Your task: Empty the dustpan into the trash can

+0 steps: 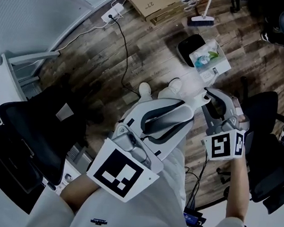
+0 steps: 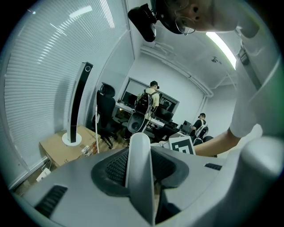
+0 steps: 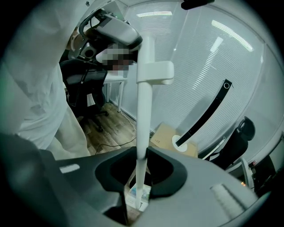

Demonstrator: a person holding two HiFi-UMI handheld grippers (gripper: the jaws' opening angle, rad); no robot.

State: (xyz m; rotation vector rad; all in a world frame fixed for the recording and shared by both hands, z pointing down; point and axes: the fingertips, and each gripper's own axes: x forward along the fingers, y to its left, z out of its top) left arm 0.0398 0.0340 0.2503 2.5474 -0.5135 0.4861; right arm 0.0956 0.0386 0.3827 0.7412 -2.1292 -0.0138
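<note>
A white long-handled dustpan (image 1: 210,62) holds blue-green litter. In the head view it sits at the right edge of the black trash can (image 1: 188,44) on the wood floor. My right gripper (image 1: 211,99) is shut on the lower part of its white handle (image 3: 142,128), and the pan (image 3: 138,195) shows below the jaws. My left gripper (image 1: 179,111) is nearer me and higher. Its jaws close on the handle's rounded upper end (image 2: 140,164). Whether the pan rests on the can's rim I cannot tell.
A broom (image 1: 201,19) lies beyond the can beside a cardboard box (image 1: 150,1). A cable (image 1: 125,49) runs from a power strip (image 1: 111,15). Black office chairs stand at left (image 1: 36,125) and right (image 1: 269,142). People (image 2: 151,99) are at far desks.
</note>
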